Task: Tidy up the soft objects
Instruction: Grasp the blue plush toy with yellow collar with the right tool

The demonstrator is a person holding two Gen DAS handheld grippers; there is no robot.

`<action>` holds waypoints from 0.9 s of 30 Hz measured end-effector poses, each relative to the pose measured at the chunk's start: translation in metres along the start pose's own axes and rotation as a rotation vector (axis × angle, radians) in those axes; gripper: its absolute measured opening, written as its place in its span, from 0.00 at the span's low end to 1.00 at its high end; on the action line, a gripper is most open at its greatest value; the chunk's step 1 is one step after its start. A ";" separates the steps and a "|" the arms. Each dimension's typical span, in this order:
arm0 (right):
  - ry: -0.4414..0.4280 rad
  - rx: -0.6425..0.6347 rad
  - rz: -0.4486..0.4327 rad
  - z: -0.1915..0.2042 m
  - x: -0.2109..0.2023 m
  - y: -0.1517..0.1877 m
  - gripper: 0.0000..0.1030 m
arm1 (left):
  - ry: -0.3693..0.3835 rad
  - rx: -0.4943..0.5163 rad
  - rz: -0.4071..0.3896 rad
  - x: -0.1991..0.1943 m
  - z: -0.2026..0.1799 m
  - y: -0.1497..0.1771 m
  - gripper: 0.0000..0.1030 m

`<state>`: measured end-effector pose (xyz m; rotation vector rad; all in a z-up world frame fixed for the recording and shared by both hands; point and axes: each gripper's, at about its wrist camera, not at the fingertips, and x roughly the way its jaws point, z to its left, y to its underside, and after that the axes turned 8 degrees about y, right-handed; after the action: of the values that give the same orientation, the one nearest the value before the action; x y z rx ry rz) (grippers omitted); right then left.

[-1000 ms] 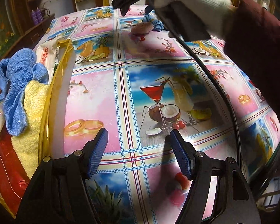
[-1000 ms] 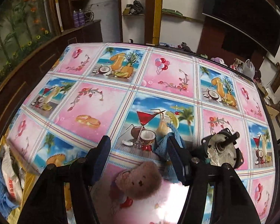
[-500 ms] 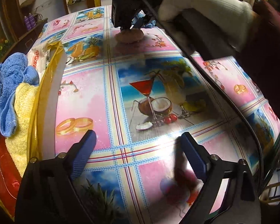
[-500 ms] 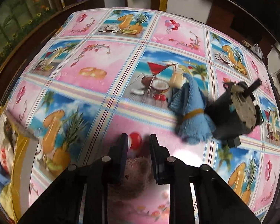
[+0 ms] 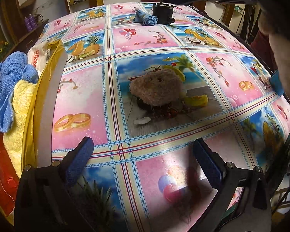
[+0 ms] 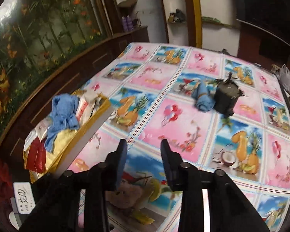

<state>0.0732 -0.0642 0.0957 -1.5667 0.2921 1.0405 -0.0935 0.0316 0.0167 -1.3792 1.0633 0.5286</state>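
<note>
Patterned oilcloth [image 5: 83,96] covers the table; a yellow-rimmed box [image 5: 54,89] of cloths sits at its left edge, already holding a blue towel [image 5: 7,81] and a yellow one [image 5: 19,119].

Teddy bear [image 5: 156,89] lies flat on the cocktail panel, face up, broader across than deep, touching neither gripper.

Left gripper [image 5: 143,158]: jaws have just been opening and stand spread wide, nothing between them. The bear is straight ahead of it, centred on the gap, a short reach off.

Right gripper [image 6: 143,160]: jaws have just been parting, partly apart and empty. The bear [image 6: 125,193] shows below and behind its fingertips, so it points past the toy.

Judgement: left hand is better placed; a forward reach should straddle the bear across its width. Box lies to that hand's left.

Rolled blue cloth [image 5: 146,19] remains at the far end, touching a dark motor-like part [image 5: 162,15].
</note>
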 end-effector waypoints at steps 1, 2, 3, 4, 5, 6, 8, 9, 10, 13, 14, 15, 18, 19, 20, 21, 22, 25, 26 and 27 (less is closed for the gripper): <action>0.009 0.020 -0.012 -0.007 -0.002 -0.004 0.51 | 0.000 0.000 -0.001 0.000 -0.001 0.001 1.00; 0.022 0.033 -0.025 -0.012 -0.002 -0.007 0.52 | 0.000 0.000 -0.001 -0.001 -0.002 0.002 1.00; 0.042 0.037 -0.031 -0.016 0.001 -0.011 0.52 | 0.000 0.000 -0.001 -0.001 -0.002 0.002 1.00; 0.061 0.038 -0.025 -0.017 0.007 -0.012 0.52 | 0.001 0.000 -0.001 -0.001 -0.002 0.002 1.00; 0.075 0.041 -0.014 -0.018 0.015 -0.014 0.52 | 0.002 -0.001 -0.001 -0.001 -0.002 0.002 1.00; 0.080 0.046 -0.003 -0.019 0.026 -0.016 0.52 | 0.003 -0.002 -0.002 0.000 -0.001 0.001 1.00; 0.088 0.066 0.013 -0.025 0.038 -0.016 0.52 | 0.008 -0.005 -0.005 -0.001 -0.001 0.002 1.00; 0.098 0.076 0.008 -0.026 0.045 -0.019 0.52 | 0.009 -0.005 -0.006 -0.002 0.000 0.001 1.00; 0.105 0.070 0.003 -0.026 0.053 -0.025 0.52 | 0.009 -0.005 -0.006 -0.002 0.000 0.001 1.00; 0.185 0.026 -0.009 -0.019 0.077 -0.048 0.52 | 0.010 -0.006 -0.006 -0.002 0.000 0.000 1.00; 0.200 0.016 -0.003 -0.018 0.087 -0.057 0.52 | 0.012 -0.007 -0.007 -0.002 0.001 0.000 1.00; 0.222 0.012 0.010 -0.019 0.098 -0.065 0.52 | 0.014 -0.008 -0.008 -0.002 0.001 0.000 1.00; 0.306 0.016 0.057 -0.025 0.126 -0.083 0.52 | 0.021 -0.012 -0.012 -0.003 0.002 0.001 1.00; 0.330 0.021 0.080 -0.027 0.136 -0.088 0.52 | 0.021 -0.012 -0.012 -0.003 0.002 0.000 1.00; 0.349 0.027 0.097 -0.030 0.143 -0.090 0.52 | 0.020 -0.010 -0.011 -0.003 0.001 0.000 1.00; 0.360 0.034 0.117 -0.032 0.150 -0.091 0.52 | 0.019 -0.010 -0.011 -0.003 0.001 0.000 1.00; 0.361 0.040 0.143 -0.035 0.157 -0.092 0.52 | 0.019 -0.009 -0.011 -0.003 0.001 0.001 1.00; 0.413 0.017 0.155 -0.037 0.165 -0.090 0.51 | 0.017 -0.008 -0.010 -0.003 0.001 0.001 1.00; 0.420 0.010 0.159 -0.037 0.166 -0.089 0.51 | 0.016 -0.008 -0.010 -0.003 0.000 0.002 1.00; 0.430 0.001 0.161 -0.037 0.166 -0.089 0.50 | 0.017 -0.009 -0.011 -0.003 0.000 0.002 1.00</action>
<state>0.2456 -0.0133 0.0289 -1.7804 0.7223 0.8135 -0.0964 0.0332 0.0181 -1.3985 1.0676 0.5148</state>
